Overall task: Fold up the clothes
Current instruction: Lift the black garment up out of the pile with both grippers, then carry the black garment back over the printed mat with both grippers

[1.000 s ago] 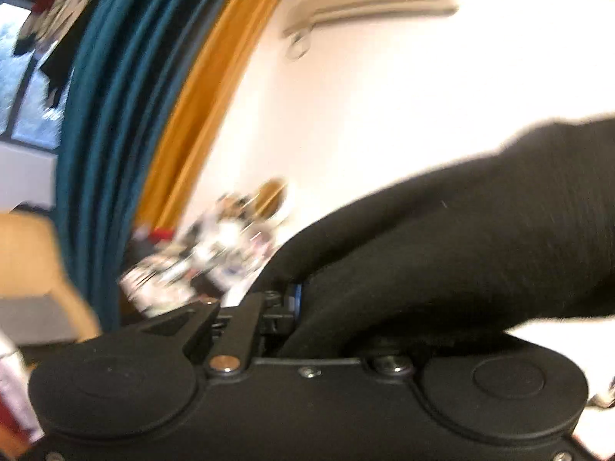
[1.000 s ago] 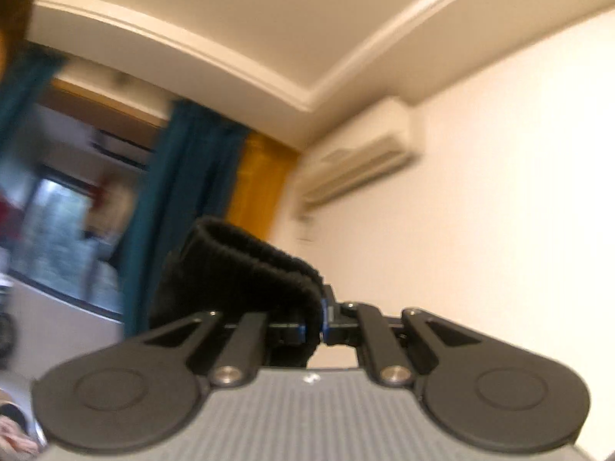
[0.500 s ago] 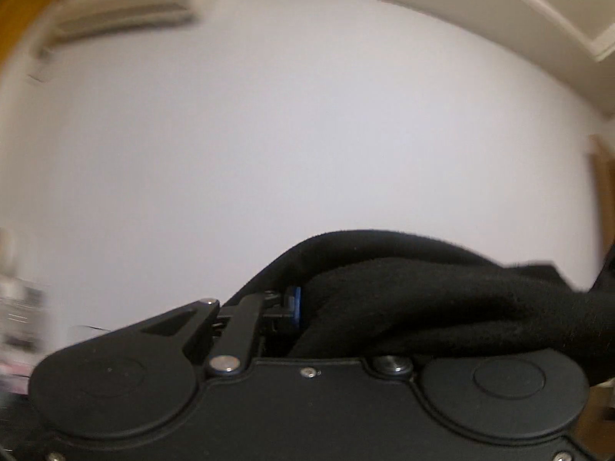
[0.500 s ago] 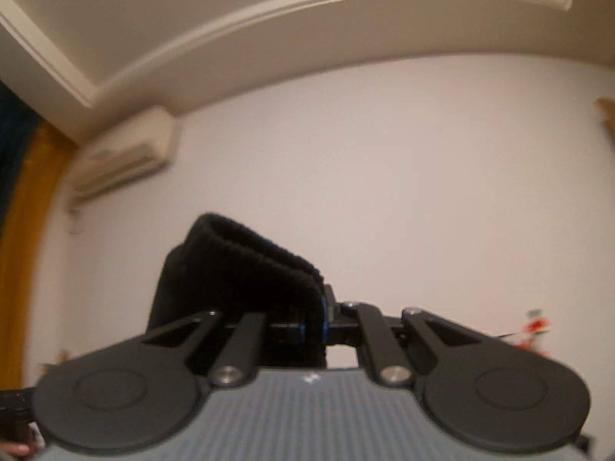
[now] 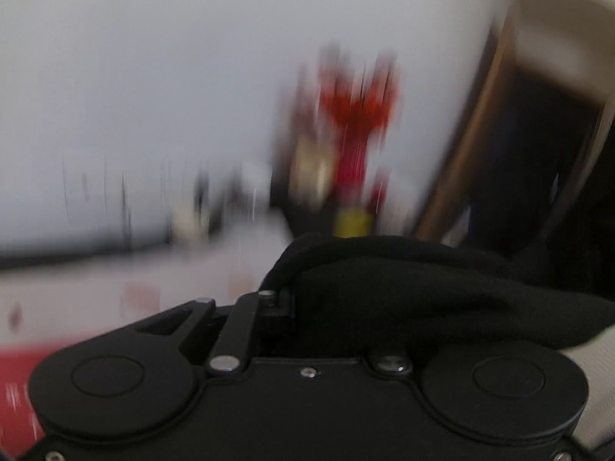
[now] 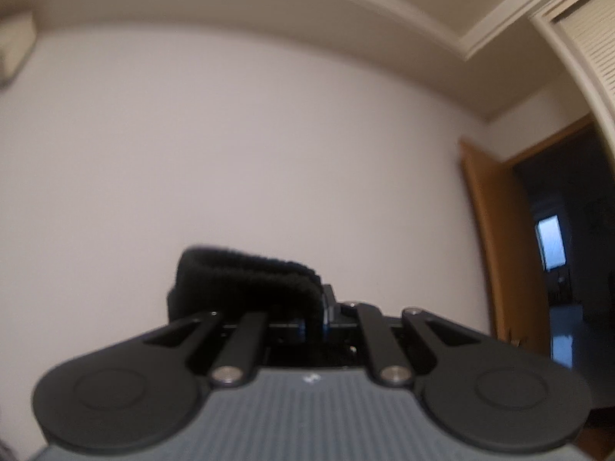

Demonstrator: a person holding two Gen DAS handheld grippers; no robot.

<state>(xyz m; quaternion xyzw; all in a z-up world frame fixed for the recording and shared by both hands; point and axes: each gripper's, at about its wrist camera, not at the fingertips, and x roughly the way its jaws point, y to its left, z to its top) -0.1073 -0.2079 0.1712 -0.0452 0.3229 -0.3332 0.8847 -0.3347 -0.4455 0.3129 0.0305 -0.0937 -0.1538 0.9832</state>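
Note:
In the left wrist view a black knit garment point(image 5: 403, 292) drapes over the right finger of my left gripper point(image 5: 296, 299) and trails off to the right. Those jaws are opening slightly, with the cloth still pinched between them. The picture is strongly blurred by motion. In the right wrist view my right gripper point(image 6: 313, 319) is shut on a thick ribbed edge of the same black garment point(image 6: 246, 280), which bulges up and to the left of the fingers. This gripper points slightly upward at a wall.
A blurred red object point(image 5: 357, 134) and a wooden door frame point(image 5: 461, 176) stand ahead of the left gripper, with a pale surface below. The right wrist view shows a white wall point(image 6: 230, 134), a wooden door point(image 6: 496, 238) beside a dark doorway, and a louvred cupboard door point(image 6: 592, 38).
Both views have swung away from the curtains and air conditioner toward the plain wall and the door. The left view has also tipped downward. The garment stays in both grippers.

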